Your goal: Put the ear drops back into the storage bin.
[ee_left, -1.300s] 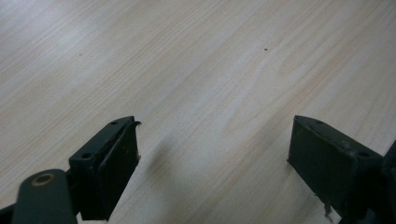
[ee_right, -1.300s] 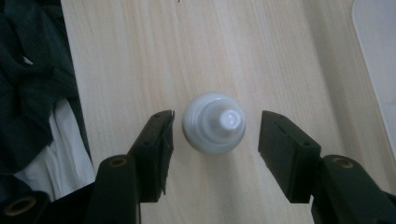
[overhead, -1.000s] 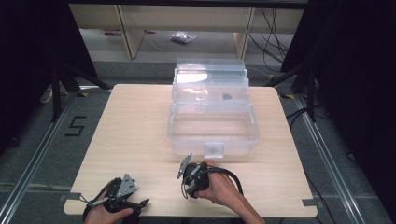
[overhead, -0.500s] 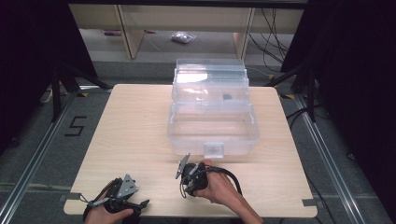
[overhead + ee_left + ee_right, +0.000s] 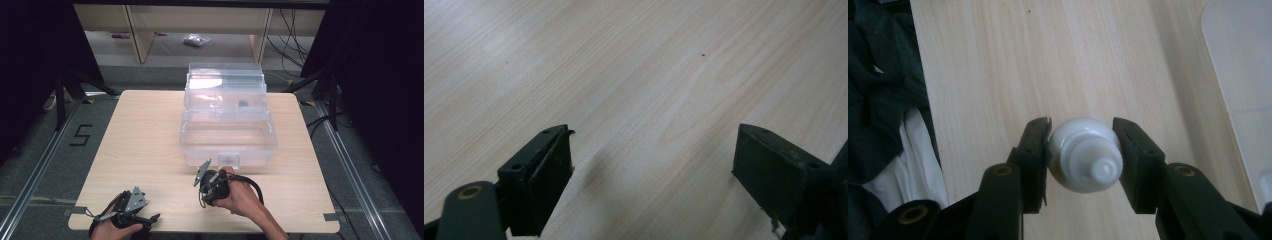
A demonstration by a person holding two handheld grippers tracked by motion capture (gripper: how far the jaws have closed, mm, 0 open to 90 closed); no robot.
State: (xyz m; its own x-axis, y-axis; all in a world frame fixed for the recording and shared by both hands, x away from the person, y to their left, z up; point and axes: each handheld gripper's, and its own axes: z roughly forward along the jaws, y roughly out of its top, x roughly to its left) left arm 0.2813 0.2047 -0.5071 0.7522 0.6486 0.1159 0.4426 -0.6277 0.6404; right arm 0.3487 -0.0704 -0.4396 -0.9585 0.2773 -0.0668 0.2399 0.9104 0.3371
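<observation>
My right gripper is shut on a small white bottle, seen end-on with its ribbed cap towards the camera. In the high view the right gripper sits low over the wooden table, just in front of the clear plastic box. The bottle is hidden there by the hand. Near the table's front left corner my left gripper is held in a hand. Its jaws stand wide apart over bare wood, so the left gripper is open and holds nothing.
The clear box is a lidded case with its lid raised at the back and a latch on its front. A small dark item lies in its upper tray. Pale box plastic shows at the right gripper view's edge. Shelving stands beyond the table.
</observation>
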